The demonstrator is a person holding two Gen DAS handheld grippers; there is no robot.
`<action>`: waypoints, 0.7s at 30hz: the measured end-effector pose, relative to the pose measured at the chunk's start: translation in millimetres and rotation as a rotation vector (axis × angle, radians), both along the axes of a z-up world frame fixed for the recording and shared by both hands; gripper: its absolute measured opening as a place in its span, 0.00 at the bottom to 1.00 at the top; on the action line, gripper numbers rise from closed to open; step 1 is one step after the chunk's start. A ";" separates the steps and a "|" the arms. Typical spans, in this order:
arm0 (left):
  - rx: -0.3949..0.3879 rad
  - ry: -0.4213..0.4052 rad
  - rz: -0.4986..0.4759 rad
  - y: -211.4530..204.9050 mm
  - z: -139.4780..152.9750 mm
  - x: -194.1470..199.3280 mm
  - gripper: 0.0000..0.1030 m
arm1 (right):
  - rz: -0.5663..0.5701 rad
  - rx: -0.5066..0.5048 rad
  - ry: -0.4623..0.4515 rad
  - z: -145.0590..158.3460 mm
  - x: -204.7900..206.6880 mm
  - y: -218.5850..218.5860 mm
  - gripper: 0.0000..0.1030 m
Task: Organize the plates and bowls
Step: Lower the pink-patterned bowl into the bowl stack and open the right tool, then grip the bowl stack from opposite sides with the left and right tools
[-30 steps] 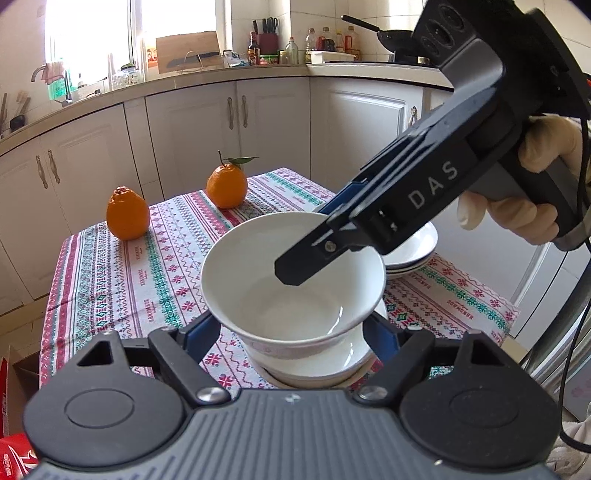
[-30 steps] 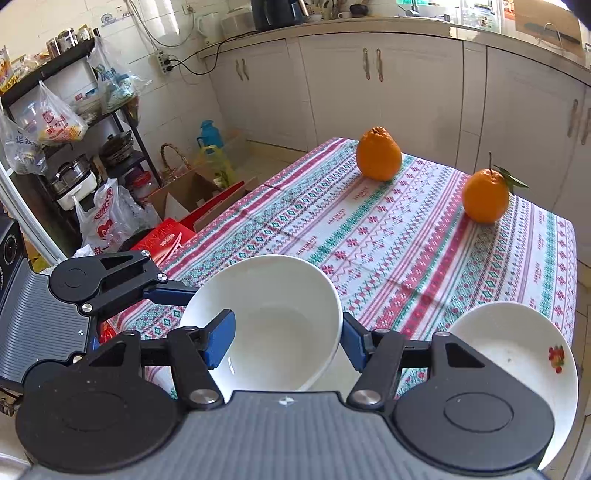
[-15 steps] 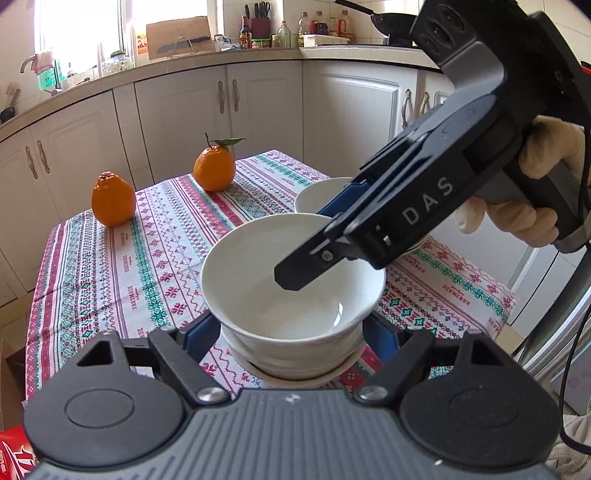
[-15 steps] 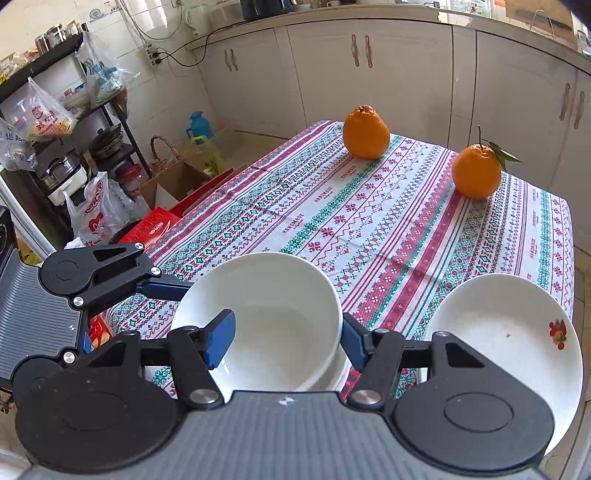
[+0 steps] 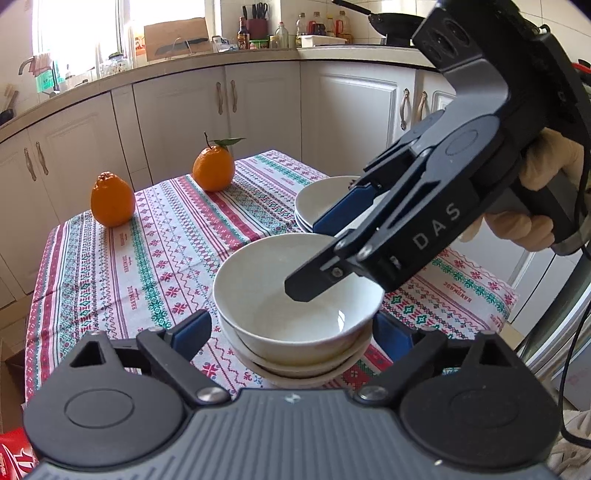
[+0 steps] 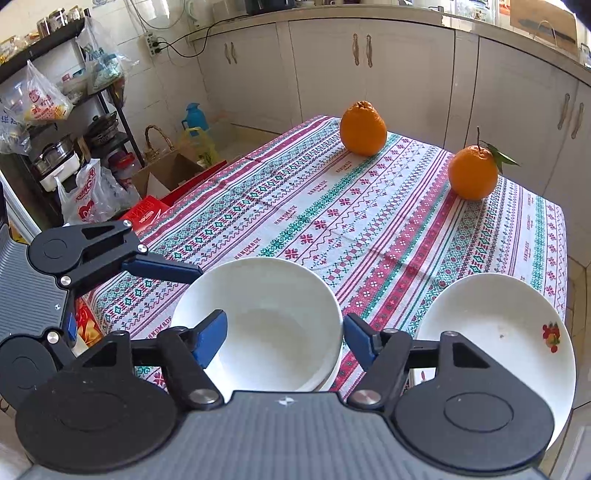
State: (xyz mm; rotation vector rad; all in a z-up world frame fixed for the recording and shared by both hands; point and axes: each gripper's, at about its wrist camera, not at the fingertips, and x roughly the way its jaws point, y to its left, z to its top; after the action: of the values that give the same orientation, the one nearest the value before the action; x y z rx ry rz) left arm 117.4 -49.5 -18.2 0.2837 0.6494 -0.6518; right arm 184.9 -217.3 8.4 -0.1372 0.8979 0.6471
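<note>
Kitchen desk [image 6: 369, 221]: bowl [image 5: 295, 291] sits between both wide-open, empty grippers, left gripper [image 5: 291, 332] in front, right gripper [image 6: 282, 338] above.

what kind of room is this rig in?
Most likely a home kitchen. White cabinets run under a counter holding a knife block and sauce bottles; a wok sits at the corner. A shelf rack holds pots and bagged groceries beside the cloth-covered table.
</note>
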 end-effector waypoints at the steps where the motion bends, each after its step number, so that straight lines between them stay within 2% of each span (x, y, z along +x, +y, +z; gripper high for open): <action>1: -0.002 -0.004 -0.009 1.2 1.0 -1.5 0.92 | 0.000 0.003 -0.004 0.6 -0.9 -0.8 0.79; 6: 0.017 -0.027 -0.028 9.2 0.6 -6.7 0.95 | 0.018 -0.001 -0.094 6.5 -16.1 -5.1 0.99; 13: 0.072 -0.011 -0.077 25.1 -10.4 -4.8 0.96 | 0.097 -0.048 -0.180 2.2 -46.6 -10.4 1.00; 16: 0.118 0.031 -0.105 27.4 -18.3 -0.9 0.96 | 0.134 -0.100 -0.187 -12.2 -57.8 -10.8 1.00; 21: 0.141 0.068 -0.154 24.7 -30.9 9.4 0.95 | 0.186 -0.189 -0.181 -42.2 -66.0 -6.6 1.00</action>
State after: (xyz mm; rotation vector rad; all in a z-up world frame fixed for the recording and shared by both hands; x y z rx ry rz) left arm 126.8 -24.8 -49.0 0.4468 0.7451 -0.7669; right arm 118.9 -223.9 -33.8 -0.4463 0.7755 0.7094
